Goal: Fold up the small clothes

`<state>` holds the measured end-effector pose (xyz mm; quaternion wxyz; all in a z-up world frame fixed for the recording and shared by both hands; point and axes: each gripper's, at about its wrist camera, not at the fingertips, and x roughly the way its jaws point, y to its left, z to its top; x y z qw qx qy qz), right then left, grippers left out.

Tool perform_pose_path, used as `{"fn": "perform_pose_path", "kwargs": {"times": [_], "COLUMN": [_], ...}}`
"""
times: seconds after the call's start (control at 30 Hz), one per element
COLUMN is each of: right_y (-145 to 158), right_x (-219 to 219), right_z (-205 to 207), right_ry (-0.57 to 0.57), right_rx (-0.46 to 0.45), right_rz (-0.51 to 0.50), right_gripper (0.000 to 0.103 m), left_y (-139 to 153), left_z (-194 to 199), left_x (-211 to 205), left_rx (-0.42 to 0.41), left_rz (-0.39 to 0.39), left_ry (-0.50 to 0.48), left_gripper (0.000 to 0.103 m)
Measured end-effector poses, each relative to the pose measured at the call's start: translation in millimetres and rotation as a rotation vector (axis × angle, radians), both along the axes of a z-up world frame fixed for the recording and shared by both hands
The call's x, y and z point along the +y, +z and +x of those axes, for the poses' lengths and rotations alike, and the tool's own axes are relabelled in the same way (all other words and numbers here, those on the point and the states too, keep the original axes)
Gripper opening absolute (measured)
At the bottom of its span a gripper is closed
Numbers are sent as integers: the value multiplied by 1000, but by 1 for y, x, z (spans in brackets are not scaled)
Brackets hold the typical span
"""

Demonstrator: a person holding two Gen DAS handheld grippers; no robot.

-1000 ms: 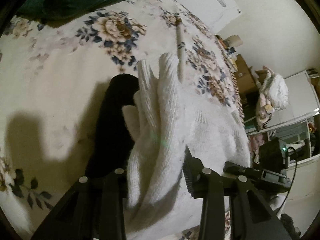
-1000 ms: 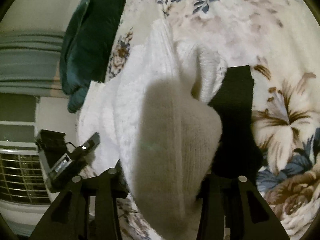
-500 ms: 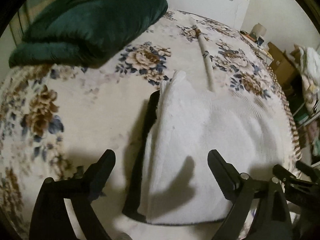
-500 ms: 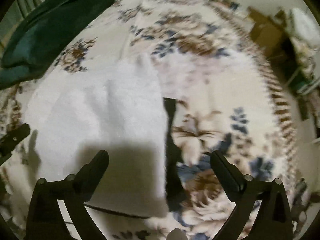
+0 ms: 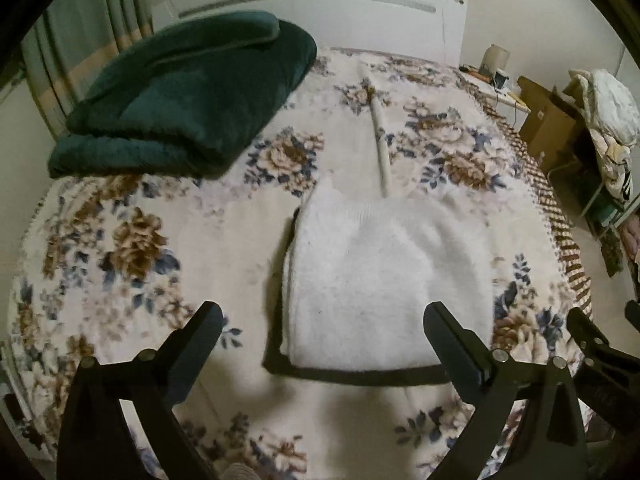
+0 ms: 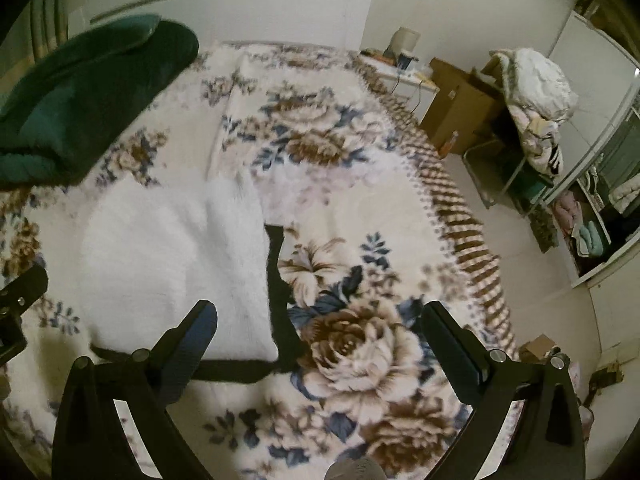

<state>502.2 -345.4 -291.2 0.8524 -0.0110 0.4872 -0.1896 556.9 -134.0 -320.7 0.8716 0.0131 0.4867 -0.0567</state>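
A folded white fuzzy garment (image 5: 384,280) lies flat on the floral blanket (image 5: 140,248), on top of a black garment (image 5: 352,375) whose edges show along its left and near sides. It also shows in the right wrist view (image 6: 176,268), with the black garment (image 6: 280,300) along its right and near edges. My left gripper (image 5: 322,332) is open and empty, held above the near edge of the pile. My right gripper (image 6: 318,330) is open and empty, above the pile's right side.
A folded dark green blanket (image 5: 184,96) lies at the back left of the bed. A white stick (image 5: 380,136) lies beyond the pile. The headboard (image 5: 320,8) is behind. Boxes (image 6: 460,96) and a clothes rack (image 6: 532,96) stand right of the bed's edge.
Both grippers held the white garment a second ago. They let it go, opened wide and pulled back and up; the garment now lies folded flat on the black one.
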Motion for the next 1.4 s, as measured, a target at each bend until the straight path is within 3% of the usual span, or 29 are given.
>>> {"fn": "perform_pose_path", "kwargs": {"times": [0.3,0.53,0.77,1.03,1.4], "right_y": [130,228,303,357,380], "right_x": [6,18,33,45,52], "right_z": [-82,-156,-222,-281,-312], "right_ry": [-20,-8,19,49,52], "right_rx": [-91,-182,-247,-298,-280], "right_rz": [4,-14,-21,-10,24], "right_gripper": [103,103,103,103,103], "left_y": [112,193,249,280,293], "left_z": [-71,-133,-182,-221,-252], "left_x": [-7,-2,2,10,14], "left_rx": [-93,-155,-212,-244,-218], "left_rz": [34,8,-5,-1,-4], "left_ry": [-17,-5,-9,-12,-10], "left_gripper": [103,103,103,103,103]}}
